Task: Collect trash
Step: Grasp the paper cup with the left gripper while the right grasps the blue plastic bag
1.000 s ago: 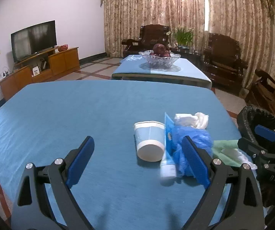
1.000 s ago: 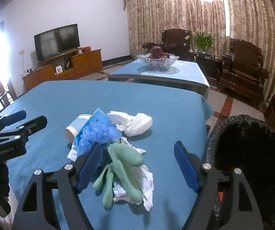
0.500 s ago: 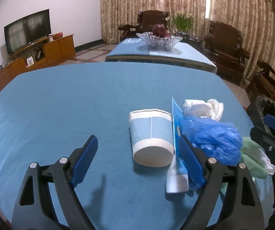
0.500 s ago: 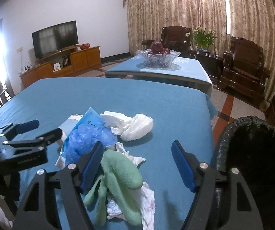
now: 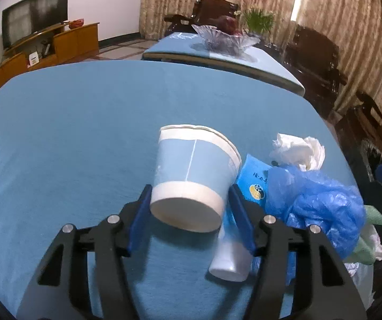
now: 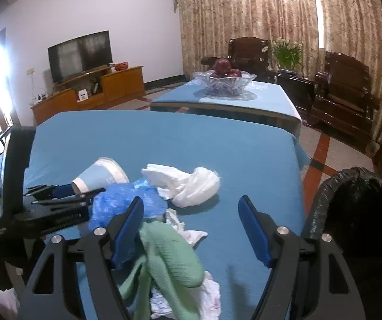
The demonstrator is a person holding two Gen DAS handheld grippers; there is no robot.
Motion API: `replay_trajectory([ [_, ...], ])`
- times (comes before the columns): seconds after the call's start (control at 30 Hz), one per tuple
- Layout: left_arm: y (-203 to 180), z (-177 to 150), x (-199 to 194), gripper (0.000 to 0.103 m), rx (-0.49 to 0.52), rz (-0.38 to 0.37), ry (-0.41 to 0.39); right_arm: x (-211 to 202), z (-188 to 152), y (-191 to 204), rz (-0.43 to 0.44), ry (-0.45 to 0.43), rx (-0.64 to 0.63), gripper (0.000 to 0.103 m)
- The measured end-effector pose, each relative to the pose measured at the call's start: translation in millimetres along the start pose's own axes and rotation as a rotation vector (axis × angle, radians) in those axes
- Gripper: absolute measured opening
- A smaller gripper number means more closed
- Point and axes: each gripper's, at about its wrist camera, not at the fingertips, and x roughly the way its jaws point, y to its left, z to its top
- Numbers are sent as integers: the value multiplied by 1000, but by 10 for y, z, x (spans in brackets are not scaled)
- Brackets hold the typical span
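The light, crushable paper cup (image 5: 193,178) is bracketed near its base by the just-narrowed left gripper (image 5: 189,210); the right gripper (image 6: 191,229) is held wide, empty.

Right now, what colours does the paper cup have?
Light blue paper cup with white bands at rim and base; clearest in the left wrist view.

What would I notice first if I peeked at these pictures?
Probably the blue-and-white paper cup lying on its side on the blue tablecloth, with the left gripper closing around its base. Right beside it sits a messy pile: a crumpled blue plastic bag, white tissue and a green glove. A black-lined bin waits at the table's right edge.
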Motion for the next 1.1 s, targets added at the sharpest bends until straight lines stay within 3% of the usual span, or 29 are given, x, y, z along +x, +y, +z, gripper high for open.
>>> replay_trajectory([
  [0.3, 191, -14, -394, 54, -24, 52, -49, -11, 43, 287, 59, -10, -30, 72],
  [0.43, 278, -65, -520, 54, -22, 87, -56, 31, 9, 431, 86, 4, -40, 66],
  [0.53, 338, -90, -582, 54, -20, 97, -60, 79, -17, 514, 94, 17, -39, 60],
  [0.8, 392, -96, -750, 54, -13, 108, -84, 225, -126, 655, 115, 101, -72, 22],
  [1.1, 329, -35, -951, 53, -14, 105, -110, -89, 50, 645, 206, 14, -44, 18],
])
